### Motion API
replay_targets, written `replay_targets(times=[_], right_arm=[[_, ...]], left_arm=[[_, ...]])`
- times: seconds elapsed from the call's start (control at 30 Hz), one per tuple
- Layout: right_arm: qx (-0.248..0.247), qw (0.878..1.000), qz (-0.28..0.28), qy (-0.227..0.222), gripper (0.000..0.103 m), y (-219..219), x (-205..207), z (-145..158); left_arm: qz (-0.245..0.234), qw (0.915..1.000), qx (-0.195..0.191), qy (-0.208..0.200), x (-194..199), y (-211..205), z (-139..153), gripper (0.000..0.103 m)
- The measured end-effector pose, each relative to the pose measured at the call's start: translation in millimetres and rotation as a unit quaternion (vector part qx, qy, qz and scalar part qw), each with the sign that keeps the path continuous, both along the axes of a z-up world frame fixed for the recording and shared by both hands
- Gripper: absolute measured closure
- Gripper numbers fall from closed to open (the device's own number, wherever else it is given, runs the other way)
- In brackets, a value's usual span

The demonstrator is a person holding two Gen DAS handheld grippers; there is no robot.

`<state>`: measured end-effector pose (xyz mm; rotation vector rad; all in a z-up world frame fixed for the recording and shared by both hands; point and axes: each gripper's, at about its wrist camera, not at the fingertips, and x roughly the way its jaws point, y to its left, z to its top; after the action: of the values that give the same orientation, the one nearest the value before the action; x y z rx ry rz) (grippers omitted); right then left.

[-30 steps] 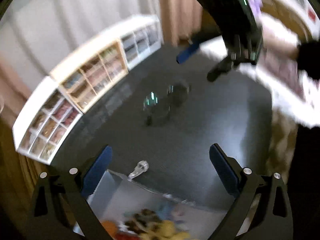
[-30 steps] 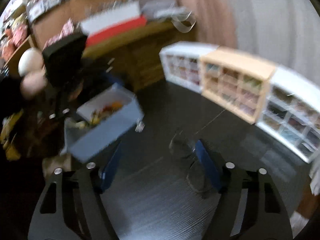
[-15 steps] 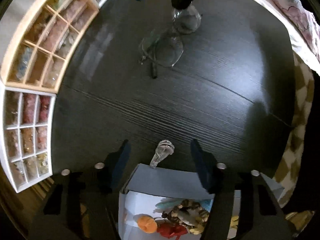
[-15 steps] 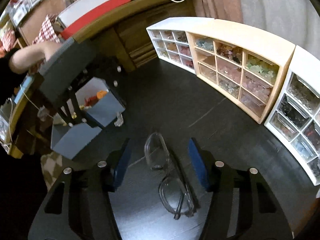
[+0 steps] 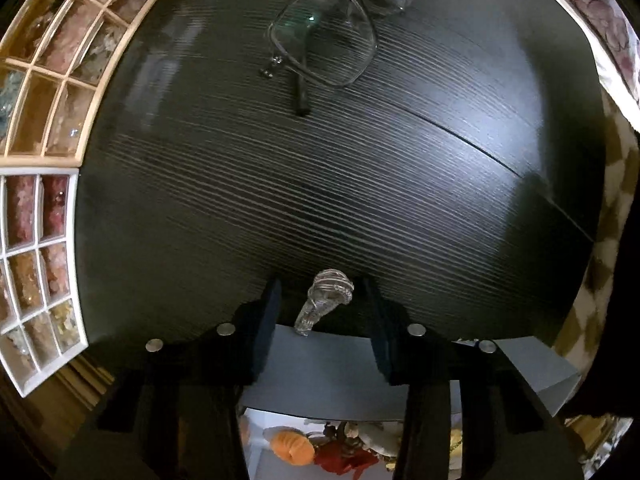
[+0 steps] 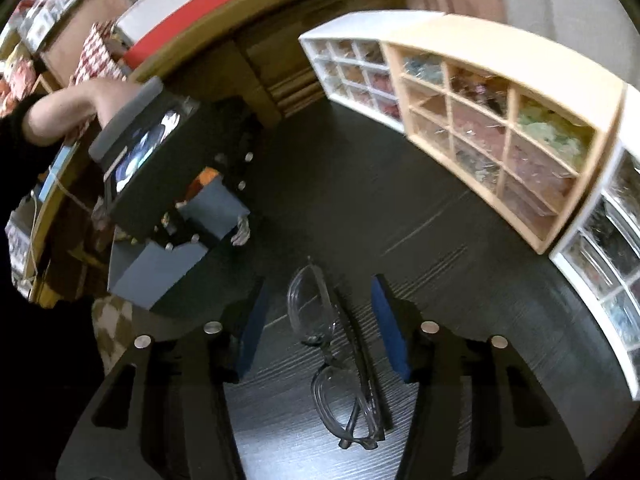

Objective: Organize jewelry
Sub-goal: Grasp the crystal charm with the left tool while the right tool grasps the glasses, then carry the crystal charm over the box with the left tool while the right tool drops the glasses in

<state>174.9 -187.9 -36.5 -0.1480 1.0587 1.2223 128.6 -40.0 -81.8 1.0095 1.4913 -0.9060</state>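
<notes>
A clear crystal knob (image 5: 327, 296) sticks out of the front of a grey drawer box (image 5: 332, 364) holding orange and red jewelry (image 5: 316, 448). My left gripper (image 5: 320, 300) is open, its blue pads on either side of the knob without touching it. A pair of clear-framed glasses (image 6: 340, 360) lies on the black table (image 5: 360, 184). My right gripper (image 6: 318, 316) is open and straddles the glasses, jaws apart from the frame. The glasses also show in the left wrist view (image 5: 332, 36). The left gripper and box also show in the right wrist view (image 6: 176, 208).
Small-drawer organizers line the table's far edge: a white one (image 6: 352, 76), a wooden one (image 6: 504, 136) and another white one (image 6: 612, 276), all filled with beads. A wooden counter (image 6: 200, 40) with boxes stands behind. A checkered cloth (image 5: 600, 288) lies beyond the table edge.
Both grippers have dropped closer to the table. The left one's jaws have narrowed around the knob. The right one has moved in over the glasses.
</notes>
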Motion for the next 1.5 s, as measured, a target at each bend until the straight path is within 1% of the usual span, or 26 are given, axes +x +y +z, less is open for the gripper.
replay_targets(times=[0.03, 0.1, 0.17, 0.27, 0.33, 0.43, 0.47, 0.53, 0.6, 0.63, 0.7, 0.77, 0.8, 0.83, 0.93, 1.07, 1.2, 1.23, 1.27, 1.3, 1.33, 1.37, 1.4, 1.43, 1.47, 1.5], right_arm=[[-0.001, 1.000, 0.003, 0.009, 0.054, 1.0, 1.6, -3.4], [-0.012, 1.000, 0.009, 0.021, 0.059, 4.1, 3.2, -12.0], [-0.020, 0.999, 0.019, 0.031, 0.062, 6.4, 2.8, -19.7], [-0.029, 0.998, 0.017, 0.055, 0.061, 9.4, 4.8, -33.8], [-0.035, 0.997, 0.015, 0.069, 0.061, 10.9, 5.6, -41.8], [-0.025, 0.997, 0.016, 0.067, 0.064, 9.4, 5.3, -42.9], [-0.026, 0.998, 0.014, 0.064, 0.068, 8.8, 5.2, -43.4], [-0.026, 0.998, 0.013, 0.054, 0.071, 7.3, 3.6, -43.0], [-0.023, 0.999, 0.012, 0.040, 0.075, 7.4, -0.2, -40.7], [-0.020, 0.999, 0.013, 0.034, 0.075, 7.0, -2.2, -39.0], [-0.017, 1.000, 0.001, 0.016, 0.077, 5.3, -8.2, -35.9], [-0.015, 1.000, -0.027, -0.003, 0.079, 1.8, -16.7, -33.5], [-0.011, 0.999, -0.034, -0.004, 0.088, 0.4, -19.0, -32.9], [0.000, 0.999, -0.051, -0.003, 0.091, -2.8, -24.1, -30.7], [0.016, 0.997, -0.081, -0.012, 0.097, -8.4, -37.6, -24.5], [0.045, 0.990, -0.136, -0.005, 0.098, -18.7, -53.1, -20.9], [0.076, 0.979, -0.189, 0.005, 0.098, -30.3, -60.8, -17.4], [0.088, 0.975, -0.204, 0.006, 0.098, -33.4, -63.0, -15.6], [0.107, 0.969, -0.221, 0.014, 0.098, -39.1, -64.6, -14.0], [0.127, 0.963, -0.235, 0.024, 0.098, -43.9, -66.4, -13.2], [0.159, 0.953, -0.256, 0.035, 0.098, -51.1, -70.1, -11.9], [0.175, 0.946, -0.269, 0.038, 0.098, -53.8, -73.3, -11.0], [0.194, 0.938, -0.283, 0.043, 0.098, -58.2, -77.5, -10.0], [0.209, 0.931, -0.293, 0.049, 0.098, -61.3, -80.8, -9.2], [0.224, 0.923, -0.307, 0.056, 0.098, -64.0, -85.4, -8.2], [0.232, 0.919, -0.312, 0.060, 0.098, -64.7, -88.0, -7.4]], left_arm=[[-0.002, 1.0000, -0.003, 0.000, -1.0, 1.4, 0.4, 0.066], [-0.006, 1.0000, -0.007, 0.002, -0.3, 4.1, 0.4, 0.070], [-0.010, 0.9999, -0.005, -0.001, 1.1, 0.4, -0.8, 0.072], [-0.002, 1.0000, 0.001, 0.005, 1.9, -7.1, 0.5, 0.074], [-0.008, 1.0000, 0.001, 0.002, 1.6, -9.7, -0.1, 0.075], [-0.010, 0.9999, -0.001, -0.001, -4.1, -15.1, 2.0, 0.078], [-0.011, 0.9999, -0.002, -0.003, -6.3, -15.8, 3.3, 0.079], [-0.018, 0.9998, -0.003, -0.012, -14.8, -17.9, 5.4, 0.079], [-0.016, 0.9997, -0.002, -0.018, -16.5, -19.2, 5.2, 0.080], [-0.014, 0.9996, -0.004, -0.024, -17.9, -20.2, 4.4, 0.080], [-0.002, 0.9987, -0.010, -0.050, -19.3, -19.2, 6.4, 0.081], [0.016, 0.9980, -0.015, -0.060, -19.3, -19.1, 7.3, 0.082], [0.022, 0.9968, -0.019, -0.074, -21.3, -19.9, 6.8, 0.083], [0.027, 0.9958, -0.022, -0.084, -22.5, -18.9, 7.3, 0.083], [0.048, 0.9925, -0.038, -0.106, -26.4, -17.9, 13.1, 0.083], [0.084, 0.9852, -0.069, -0.132, -34.3, -12.8, 29.6, 0.083], [0.133, 0.9713, -0.111, -0.163, -41.3, -13.9, 49.8, 0.083], [0.151, 0.9658, -0.125, -0.170, -39.8, -13.7, 55.0, 0.083], [0.185, 0.9552, -0.147, -0.178, -39.7, -10.9, 63.0, 0.083], [0.209, 0.9475, -0.162, -0.180, -34.6, -9.1, 73.9, 0.083], [0.236, 0.9364, -0.180, -0.188, -33.7, -4.7, 81.3, 0.083], [0.253, 0.9273, -0.192, -0.198, -31.6, -6.3, 86.1, 0.083], [0.275, 0.9138, -0.211, -0.211, -35.5, 0.4, 96.3, 0.083], [0.290, 0.9048, -0.222, -0.219, -41.1, 1.2, 99.6, 0.083], [0.312, 0.8911, -0.235, -0.230, -46.9, 8.6, 108.3, 0.083], [0.327, 0.8833, -0.241, -0.234, -56.2, 11.0, 113.1, 0.083]])
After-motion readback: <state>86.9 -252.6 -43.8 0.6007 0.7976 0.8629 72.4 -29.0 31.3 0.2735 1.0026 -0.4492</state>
